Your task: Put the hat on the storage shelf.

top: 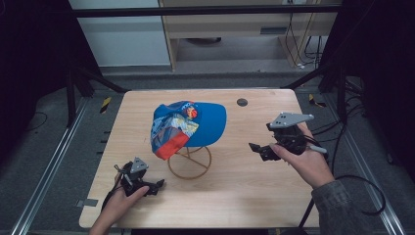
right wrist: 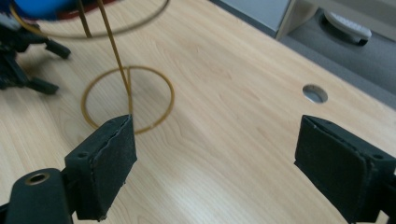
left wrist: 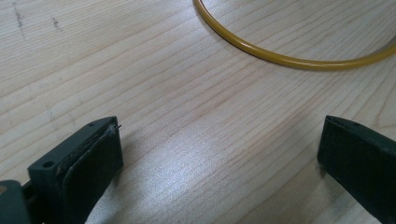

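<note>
A blue cap [top: 188, 127] with a colourful printed front and a red brim sits on a gold wire stand [top: 189, 164] in the middle of the wooden table [top: 244, 196]. Near the front left corner, my left gripper [top: 159, 186] lies low on the table, pointing right toward the stand's base ring [left wrist: 280, 58]. In the left gripper view its jaws [left wrist: 219, 149] are wide apart over bare wood. My right gripper [top: 257, 149] is held to the right of the stand, pointing left at it. Its jaws [right wrist: 215, 149] stand open with nothing between them, and the base ring [right wrist: 128, 100] and cap [right wrist: 42, 7] lie beyond.
A round cable hole [top: 242, 102] sits in the table behind the cap, toward the right. Bare wood stretches between the stand and the right edge. Black frame legs and cables stand on the grey floor around the table. The left gripper [right wrist: 23, 56] appears far off in the right gripper view.
</note>
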Available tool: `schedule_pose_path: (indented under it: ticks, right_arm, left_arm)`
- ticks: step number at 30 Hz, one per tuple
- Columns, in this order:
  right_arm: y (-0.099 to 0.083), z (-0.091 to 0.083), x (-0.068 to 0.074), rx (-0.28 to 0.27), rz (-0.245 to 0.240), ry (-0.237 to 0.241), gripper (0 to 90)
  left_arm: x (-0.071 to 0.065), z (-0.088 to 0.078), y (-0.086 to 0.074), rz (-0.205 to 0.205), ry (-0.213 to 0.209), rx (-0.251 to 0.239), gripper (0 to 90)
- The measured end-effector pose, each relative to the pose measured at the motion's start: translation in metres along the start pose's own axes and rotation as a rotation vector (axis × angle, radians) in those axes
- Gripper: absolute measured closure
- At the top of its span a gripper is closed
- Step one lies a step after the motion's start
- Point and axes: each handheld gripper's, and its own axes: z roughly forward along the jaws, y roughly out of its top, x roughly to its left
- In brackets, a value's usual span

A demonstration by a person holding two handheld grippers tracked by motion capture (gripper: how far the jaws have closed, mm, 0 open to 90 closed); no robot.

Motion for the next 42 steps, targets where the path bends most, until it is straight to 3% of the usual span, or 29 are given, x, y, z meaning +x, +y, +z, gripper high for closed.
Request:
schedule_pose_path:
  ticks: [16,42]
  right_arm:
    - [-0.063,0.028,-0.004,0.054,0.081,-0.010,13.3]
    - [-0.122,0.063,0.003,0.126,0.150,0.012,14.1]
  left_arm:
    - [0.000,0.000,0.000,0.000,0.000,0.000,0.0]
    - [0.000,0.000,0.000,0.000,0.002,0.000,0.0]
